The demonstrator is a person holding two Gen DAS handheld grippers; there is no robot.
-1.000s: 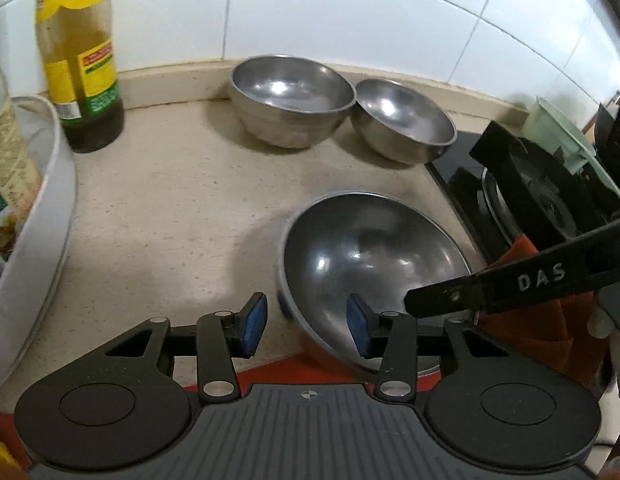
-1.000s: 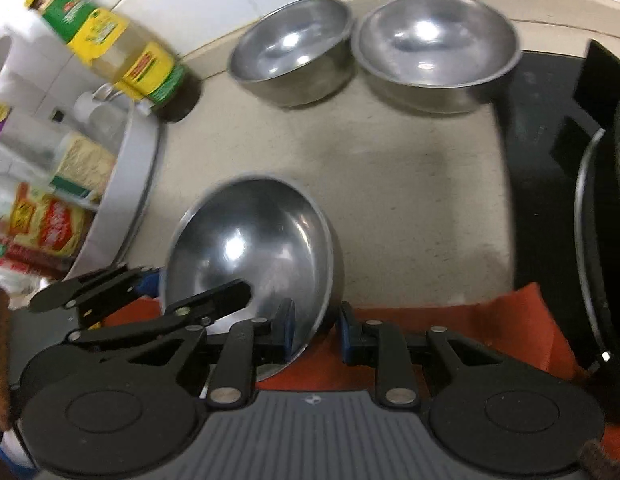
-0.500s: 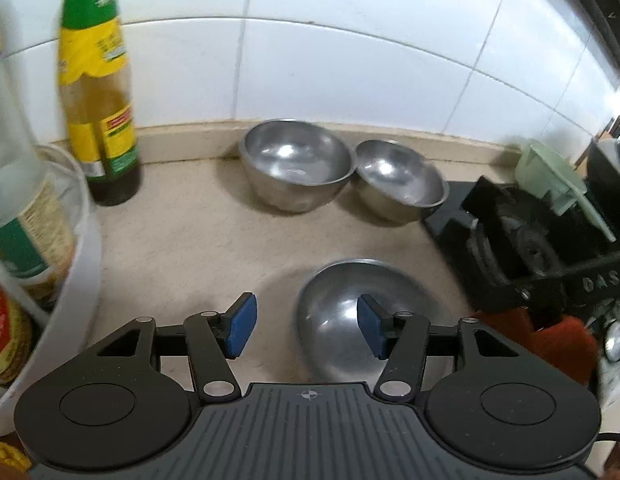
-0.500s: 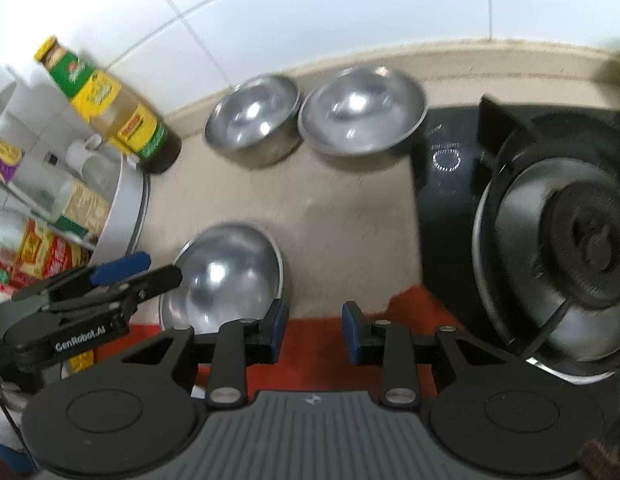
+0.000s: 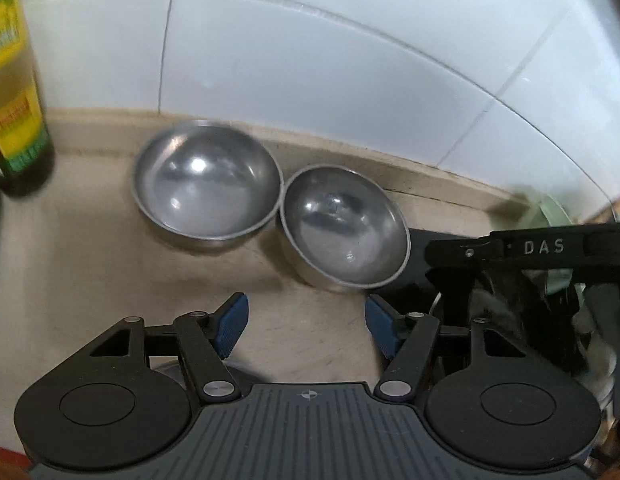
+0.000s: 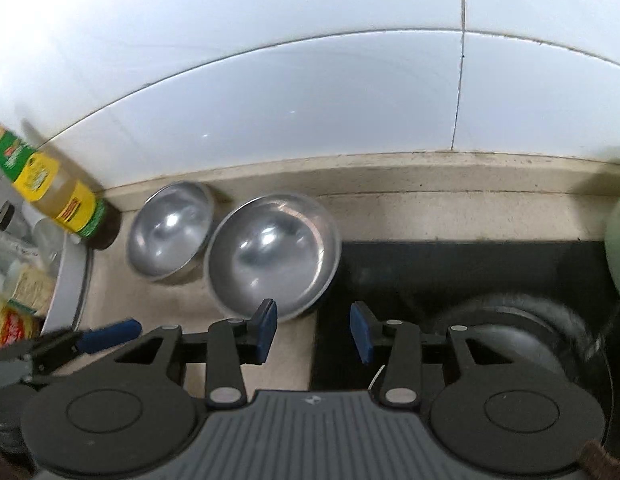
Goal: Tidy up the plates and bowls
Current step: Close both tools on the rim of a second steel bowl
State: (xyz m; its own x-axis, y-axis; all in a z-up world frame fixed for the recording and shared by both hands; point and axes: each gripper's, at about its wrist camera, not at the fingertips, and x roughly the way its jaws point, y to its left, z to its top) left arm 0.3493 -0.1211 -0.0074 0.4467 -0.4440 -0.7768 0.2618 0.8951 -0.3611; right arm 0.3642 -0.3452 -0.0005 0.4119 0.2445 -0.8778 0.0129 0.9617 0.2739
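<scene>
Two steel bowls stand upright and empty on the beige counter against the tiled wall. The deeper left bowl (image 5: 205,184) and the shallower right bowl (image 5: 344,226) touch rim to rim, the right one beside the black stove.

Glossy white wall tiles (image 6: 310,92) rise behind a beige speckled countertop (image 5: 89,280) beside a black stove (image 6: 450,272).
</scene>
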